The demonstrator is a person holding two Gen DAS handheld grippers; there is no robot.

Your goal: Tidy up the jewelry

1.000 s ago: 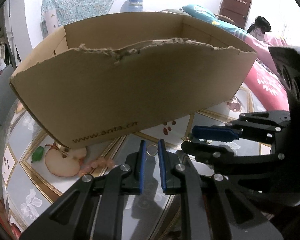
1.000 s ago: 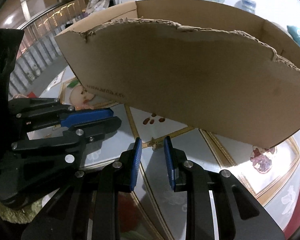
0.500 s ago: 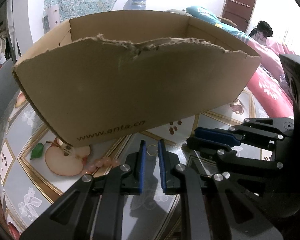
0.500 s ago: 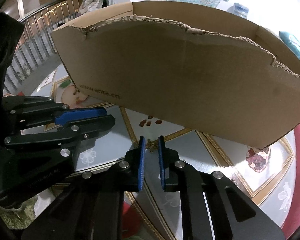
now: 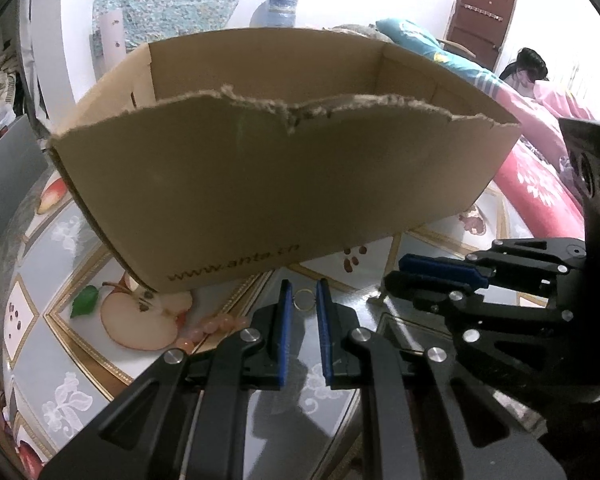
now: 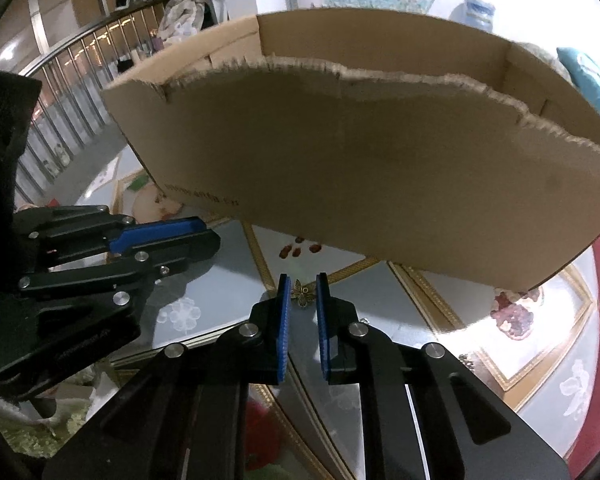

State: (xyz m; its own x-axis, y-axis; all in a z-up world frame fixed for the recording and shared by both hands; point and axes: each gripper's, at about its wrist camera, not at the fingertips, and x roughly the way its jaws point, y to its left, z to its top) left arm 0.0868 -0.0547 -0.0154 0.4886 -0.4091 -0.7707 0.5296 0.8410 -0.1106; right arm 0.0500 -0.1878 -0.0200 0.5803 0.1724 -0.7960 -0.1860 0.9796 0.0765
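In front of the box (image 5: 284, 196), our left tongs (image 5: 303, 300) pinch a ring (image 5: 303, 300); our right tongs (image 6: 302, 294) pinch a flower charm (image 6: 302, 293).

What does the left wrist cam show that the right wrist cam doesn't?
Left only: a small gold ring pinched in the left gripper, pink beads on the table, a dark door. Right only: a bronze flower charm pinched in the right gripper, a railing. Both: the torn-edged cardboard box and the fruit-patterned table.

One box (image 5: 260, 184), ring (image 5: 303, 300), perhaps charm (image 6: 303, 293).
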